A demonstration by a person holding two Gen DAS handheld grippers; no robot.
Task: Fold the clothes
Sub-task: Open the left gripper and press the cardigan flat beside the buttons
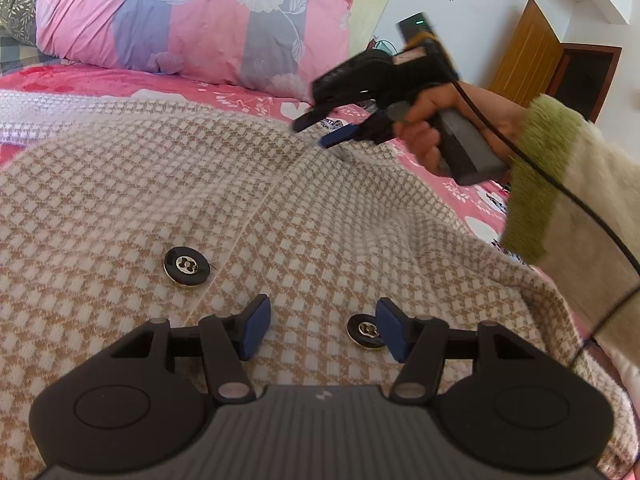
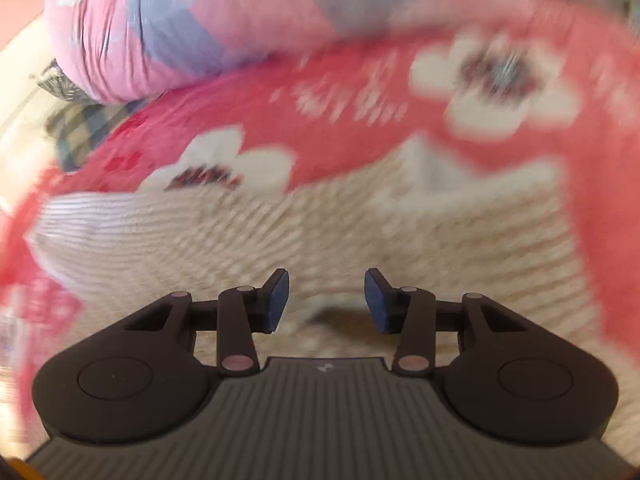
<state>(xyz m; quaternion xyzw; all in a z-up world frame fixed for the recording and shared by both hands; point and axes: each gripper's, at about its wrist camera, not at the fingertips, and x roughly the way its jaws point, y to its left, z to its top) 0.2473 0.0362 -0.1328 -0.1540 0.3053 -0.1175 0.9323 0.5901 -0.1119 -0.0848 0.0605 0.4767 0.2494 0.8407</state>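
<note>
Beige-and-white houndstooth knit cardigan (image 1: pixel 168 184), black round buttons (image 1: pixel 187 267), flat beneath spread left gripper (image 1: pixel 320 330); right gripper (image 2: pixel 326 300) spread, seemingly empty.

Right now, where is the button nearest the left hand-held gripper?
In the left wrist view, that button lies on the checked cardigan, touching the inner edge of the gripper's right finger pad.

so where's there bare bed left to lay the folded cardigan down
Bare pink sheet runs between the cardigan and the rolled quilt, and right of it under the right gripper. The near side is crowded: cardigan, buttons, left gripper.
</note>
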